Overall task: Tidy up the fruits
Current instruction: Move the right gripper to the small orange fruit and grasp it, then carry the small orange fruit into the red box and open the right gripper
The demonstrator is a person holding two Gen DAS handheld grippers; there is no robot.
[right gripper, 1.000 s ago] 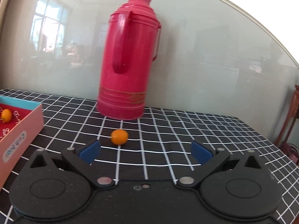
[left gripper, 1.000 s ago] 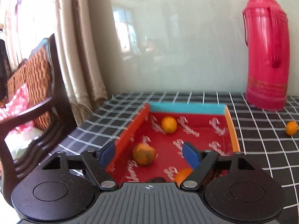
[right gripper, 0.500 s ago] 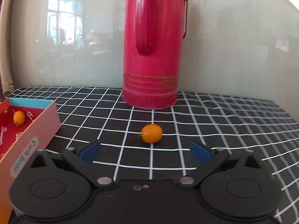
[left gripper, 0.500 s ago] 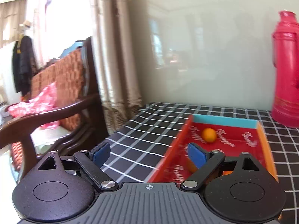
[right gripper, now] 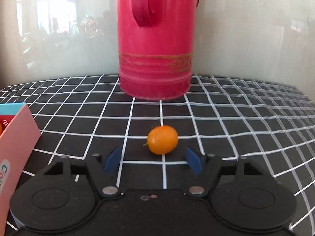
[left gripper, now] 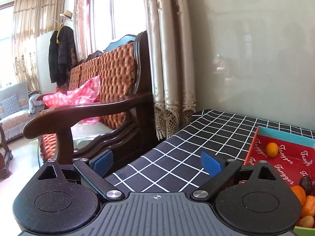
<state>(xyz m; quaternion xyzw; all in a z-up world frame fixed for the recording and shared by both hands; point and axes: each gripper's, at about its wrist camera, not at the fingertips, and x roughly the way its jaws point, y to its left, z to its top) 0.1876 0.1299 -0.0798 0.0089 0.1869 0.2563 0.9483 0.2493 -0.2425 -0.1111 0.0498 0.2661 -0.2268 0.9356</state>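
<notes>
While the left tongs point(left gripper: 156, 162) gape empty off the counter's point(left gripper: 206, 137) left edge, the right tongs point(right gripper: 154, 160), closing but untouching, point straight at the kumquat point(right gripper: 162, 140) just ahead.

The red thermos point(right gripper: 155, 39) is cut off at the top edge, its lid unseen. The pink box point(right gripper: 13, 143) is cropped by the left edge. The red tray point(left gripper: 285, 157) is cut by the right edge and partly hidden behind the left tongs' point(left gripper: 157, 162) body, as are the fruits point(left gripper: 304, 202) piled there.
</notes>
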